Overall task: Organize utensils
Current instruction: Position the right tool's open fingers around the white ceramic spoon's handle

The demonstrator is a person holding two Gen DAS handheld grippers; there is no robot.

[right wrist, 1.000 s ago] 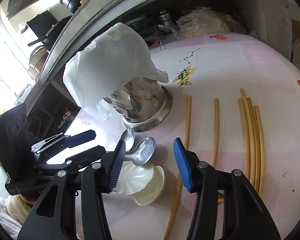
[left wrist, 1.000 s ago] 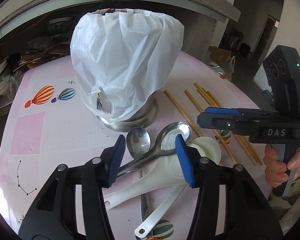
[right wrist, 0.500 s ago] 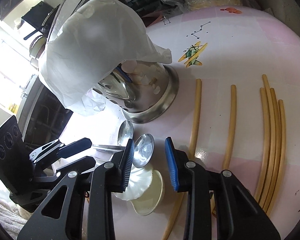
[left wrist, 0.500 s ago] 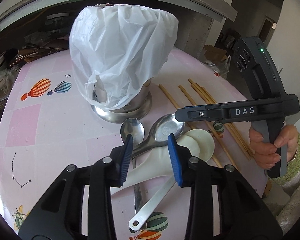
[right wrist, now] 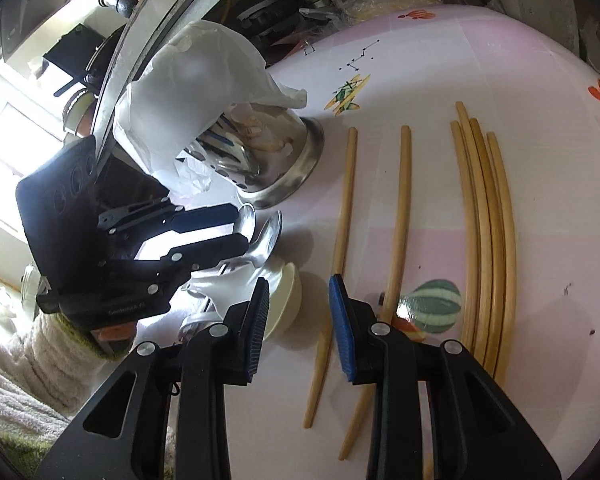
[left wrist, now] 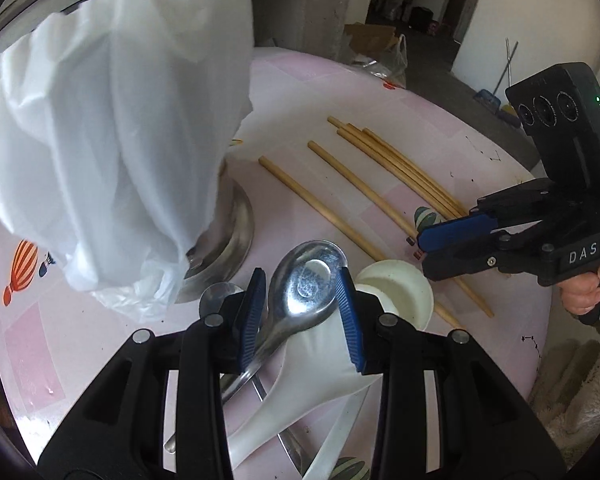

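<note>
A steel utensil holder (left wrist: 228, 236) with a white plastic bag (left wrist: 116, 128) draped over it stands on the pink table. Before it lies a pile of spoons. My left gripper (left wrist: 302, 312) is open, its pads either side of the bowl of a large metal spoon (left wrist: 308, 288); it also shows in the right wrist view (right wrist: 246, 236). A white ceramic spoon (left wrist: 312, 376) and a smaller metal spoon (left wrist: 216, 300) lie beside it. My right gripper (right wrist: 298, 322) is open above a wooden chopstick (right wrist: 340, 248), with several more chopsticks (right wrist: 484, 240) to its right.
A cream spoon bowl (left wrist: 400, 296) lies at the right of the pile. A counter edge and cluttered shelf with pots (right wrist: 284, 4) run behind the table. The table's far edge drops to a floor with a cardboard box (left wrist: 370, 38).
My left gripper has moved down and forward over the spoon pile and now straddles the large metal spoon's bowl. My right gripper has drawn back from the spoons, over the chopsticks.
</note>
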